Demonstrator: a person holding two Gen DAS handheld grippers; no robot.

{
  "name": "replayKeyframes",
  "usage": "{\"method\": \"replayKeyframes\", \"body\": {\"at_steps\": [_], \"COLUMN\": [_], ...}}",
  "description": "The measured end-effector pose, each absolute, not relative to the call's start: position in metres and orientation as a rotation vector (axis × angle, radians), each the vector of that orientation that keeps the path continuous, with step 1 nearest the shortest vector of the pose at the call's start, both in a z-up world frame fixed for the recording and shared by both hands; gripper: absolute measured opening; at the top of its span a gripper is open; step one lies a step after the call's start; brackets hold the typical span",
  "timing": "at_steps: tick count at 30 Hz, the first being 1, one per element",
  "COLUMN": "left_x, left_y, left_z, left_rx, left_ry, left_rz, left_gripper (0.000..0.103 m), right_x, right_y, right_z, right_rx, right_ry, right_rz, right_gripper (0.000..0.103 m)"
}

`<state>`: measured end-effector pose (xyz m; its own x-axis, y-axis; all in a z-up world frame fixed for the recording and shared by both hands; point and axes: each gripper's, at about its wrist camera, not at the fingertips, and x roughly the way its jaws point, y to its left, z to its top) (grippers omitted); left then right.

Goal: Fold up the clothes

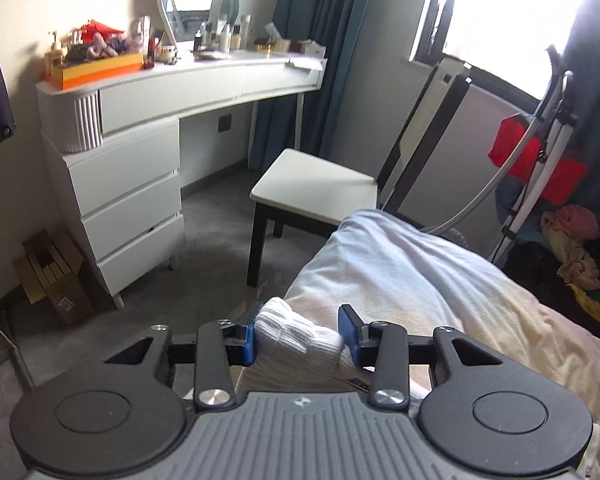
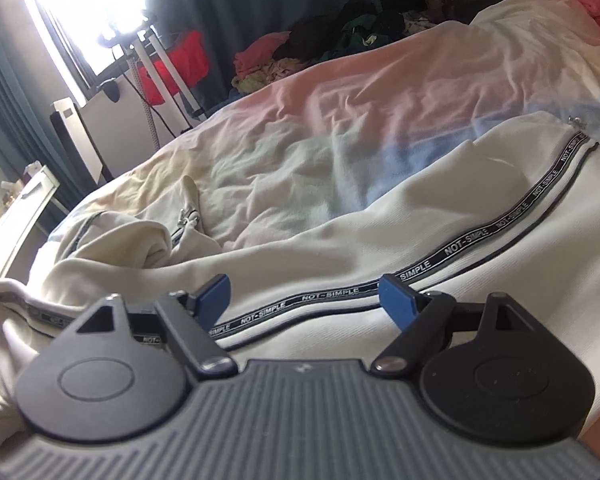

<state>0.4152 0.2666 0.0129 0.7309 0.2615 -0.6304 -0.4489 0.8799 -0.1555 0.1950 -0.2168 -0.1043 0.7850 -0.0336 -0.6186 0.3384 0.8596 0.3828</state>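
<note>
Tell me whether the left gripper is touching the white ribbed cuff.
Touching. In the left wrist view, the left gripper has the ribbed cuff bunched between its blue pads, pressed against the left pad.

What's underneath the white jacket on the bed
The white jacket lies on a pastel duvet spread over the bed. Whatever sits beneath its body is covered; only the surrounding duvet shows.

1 white jacket (image 2: 380, 240), 1 chair (image 1: 316, 188), 2 grippers (image 1: 300, 332) (image 2: 304, 300).
</note>
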Motion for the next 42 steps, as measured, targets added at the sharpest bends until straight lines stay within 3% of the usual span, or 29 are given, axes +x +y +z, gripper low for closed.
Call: {"method": "replayKeyframes", "body": {"at_steps": [7, 10, 16, 17, 19, 22, 27, 29, 31, 35, 42], "left_x": [0.235, 0.151, 0.015, 0.005, -0.016, -0.043, -0.038, -0.015, 0.013, 0.082, 0.166], "left_y": [0.242, 0.235, 0.222, 0.223, 0.225, 0.228, 0.257, 0.280, 0.303, 0.329, 0.366], "left_z": [0.104, 0.113, 0.071, 0.062, 0.045, 0.022, 0.021, 0.015, 0.004, -0.021, -0.088], "left_rx": [-0.266, -0.292, -0.416, -0.440, -0.488, -0.546, -0.601, -0.650, -0.684, -0.635, -0.779], "left_ry": [0.487, 0.478, 0.615, 0.650, 0.720, 0.813, 0.804, 0.778, 0.748, 0.698, 0.717], "left_rz": [0.248, 0.208, 0.138, 0.126, 0.100, 0.071, 0.091, 0.095, 0.091, 0.157, 0.115], "left_gripper": [0.042, 0.042, 0.042, 0.039, 0.020, 0.022, 0.050, 0.068, 0.076, 0.080, 0.078], "right_x": [0.170, 0.148, 0.111, 0.107, 0.102, 0.101, 0.100, 0.100, 0.103, 0.111, 0.129], "right_y": [-0.219, -0.208, -0.170, -0.164, -0.154, -0.142, -0.124, -0.120, -0.116, -0.109, -0.104], "right_z": [-0.084, -0.065, -0.041, -0.040, -0.042, -0.050, -0.060, -0.063, -0.068, -0.082, -0.107], "right_rx": [0.528, 0.510, 0.368, 0.353, 0.336, 0.339, 0.307, 0.295, 0.282, 0.243, 0.246], "right_ry": [0.603, 0.553, 0.492, 0.493, 0.512, 0.571, 0.616, 0.623, 0.633, 0.664, 0.744], "right_rz": [-0.172, -0.113, -0.011, 0.008, 0.032, 0.054, 0.074, 0.080, 0.081, 0.067, 0.050], "right_gripper": [0.083, 0.083, 0.083, 0.083, 0.083, 0.083, 0.083, 0.083, 0.083, 0.083, 0.083]}}
